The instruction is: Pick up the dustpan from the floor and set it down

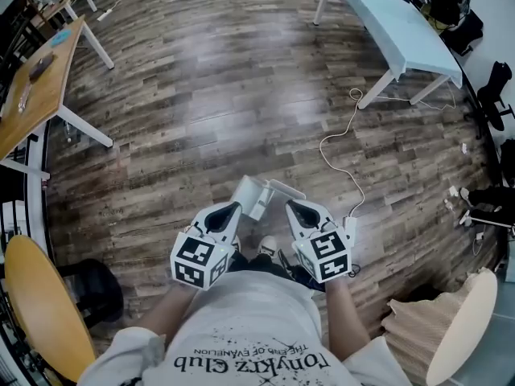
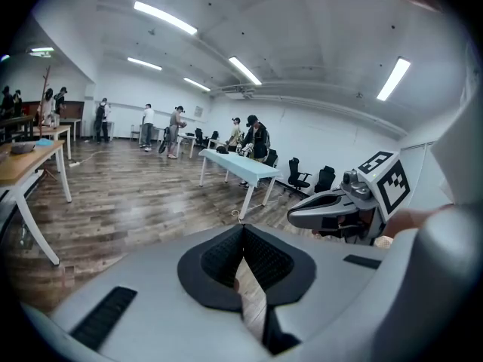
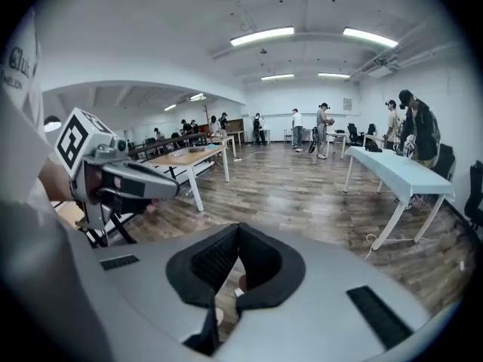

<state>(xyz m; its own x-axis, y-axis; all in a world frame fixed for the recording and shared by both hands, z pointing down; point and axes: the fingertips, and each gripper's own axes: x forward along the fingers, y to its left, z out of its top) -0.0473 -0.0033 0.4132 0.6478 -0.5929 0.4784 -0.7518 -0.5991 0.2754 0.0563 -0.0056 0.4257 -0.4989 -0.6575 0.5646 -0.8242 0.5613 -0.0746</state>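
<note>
Two grippers: left gripper (image 1: 232, 209), right gripper (image 1: 294, 208). One dustpan (image 1: 259, 195). One white table (image 1: 402, 26). Two wooden tables (image 1: 44, 87).

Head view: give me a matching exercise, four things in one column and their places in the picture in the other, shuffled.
Things:
1. wooden table
2. pale table
3. white cable
4. dustpan

Places:
A. near the middle of the picture
B. upper right
C. left edge
D. trailing over the floor, right of the middle

Pairs: 1-C, 2-B, 3-D, 4-A
</note>
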